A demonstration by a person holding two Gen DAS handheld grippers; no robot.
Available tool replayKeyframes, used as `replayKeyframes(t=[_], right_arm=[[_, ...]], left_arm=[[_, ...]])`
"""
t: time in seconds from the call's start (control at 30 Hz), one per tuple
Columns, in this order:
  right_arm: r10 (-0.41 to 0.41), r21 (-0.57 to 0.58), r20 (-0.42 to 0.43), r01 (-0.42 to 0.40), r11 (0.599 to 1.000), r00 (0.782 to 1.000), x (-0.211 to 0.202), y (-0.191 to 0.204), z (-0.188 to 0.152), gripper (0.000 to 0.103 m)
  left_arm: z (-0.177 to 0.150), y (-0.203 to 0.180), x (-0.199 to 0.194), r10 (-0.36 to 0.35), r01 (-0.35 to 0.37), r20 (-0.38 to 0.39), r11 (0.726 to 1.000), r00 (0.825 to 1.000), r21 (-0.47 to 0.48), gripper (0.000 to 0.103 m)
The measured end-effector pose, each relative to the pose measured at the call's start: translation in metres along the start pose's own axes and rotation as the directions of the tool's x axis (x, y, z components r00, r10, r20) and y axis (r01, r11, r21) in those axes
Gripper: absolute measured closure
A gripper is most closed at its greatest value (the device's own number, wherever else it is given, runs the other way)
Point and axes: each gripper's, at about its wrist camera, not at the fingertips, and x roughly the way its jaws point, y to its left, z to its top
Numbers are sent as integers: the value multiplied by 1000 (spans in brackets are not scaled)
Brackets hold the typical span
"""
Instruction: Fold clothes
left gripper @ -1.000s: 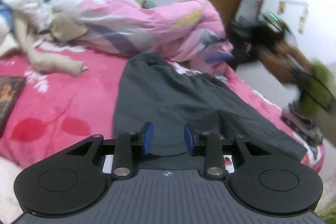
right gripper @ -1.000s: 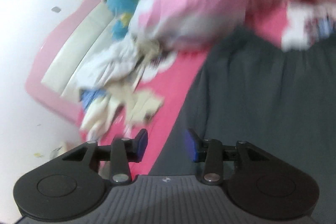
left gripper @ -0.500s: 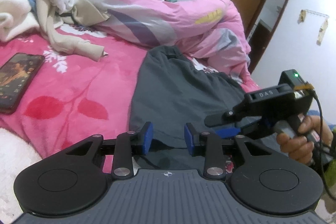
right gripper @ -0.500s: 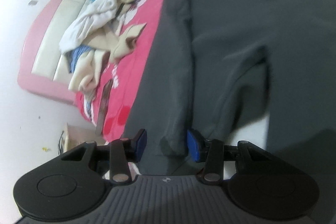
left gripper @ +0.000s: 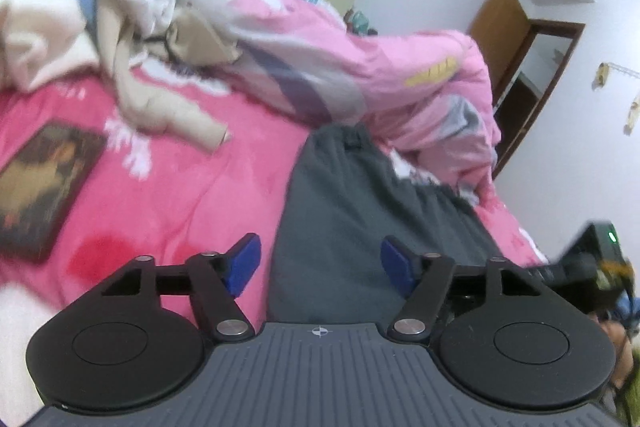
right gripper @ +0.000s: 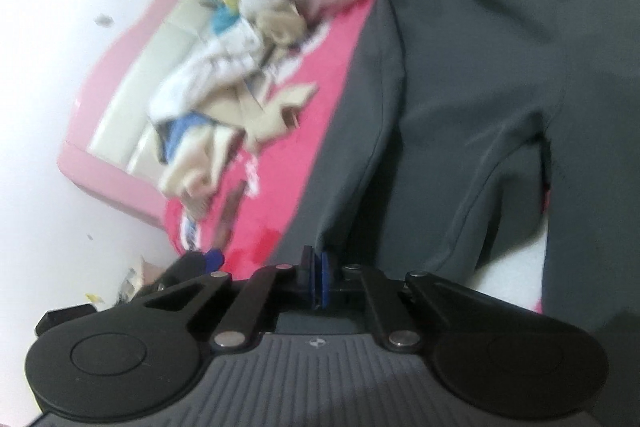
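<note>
Dark grey trousers (left gripper: 352,211) lie spread on the pink bed sheet (left gripper: 180,187), waistband at the far end. My left gripper (left gripper: 320,267) is open, its blue pads wide apart over the near edge of the trousers. My right gripper (right gripper: 316,279) is shut, its blue pads pressed together on the hem of a trouser leg (right gripper: 460,107). The right gripper's body also shows at the right edge of the left wrist view (left gripper: 592,263).
A pile of white, beige and blue clothes (left gripper: 80,19) lies at the far left. A pink patterned duvet (left gripper: 360,67) is bunched behind the trousers. A dark tablet or phone (left gripper: 44,183) lies on the sheet at left. A brown door (left gripper: 520,67) stands right.
My left gripper's jaws have opened wide. My right gripper has closed on the trouser leg hem. Both views have shifted slightly.
</note>
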Motion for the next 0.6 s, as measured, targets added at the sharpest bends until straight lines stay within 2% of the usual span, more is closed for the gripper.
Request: replayKeyframes(t=[0.2,0.33,0.4,0.47,0.6], right_arm=[[30,-13,136,-29,1000,990,-48,5,11,100],[23,-25,265,-17,1000,964,-99,3,26,100],[-2,-24,341,11,1000,940,-134,-1,32,100],[-42,-4,422,48,999,906,-173,-9,32,100],[-164,96,557,133,987,814,-247,-37,10,100]], left_arm=[[17,-9,19,-19,19,0,1000,1000,-20,29],[11,-16,27,-37,35,-45,999,998,-36,29],[7,-20,31,-48,45,-70,998,996,-40,29],[3,-29,35,-69,67,-90,998,994,-18,29],[-12,-56,46,-131,142,-164,988,978,60,29]])
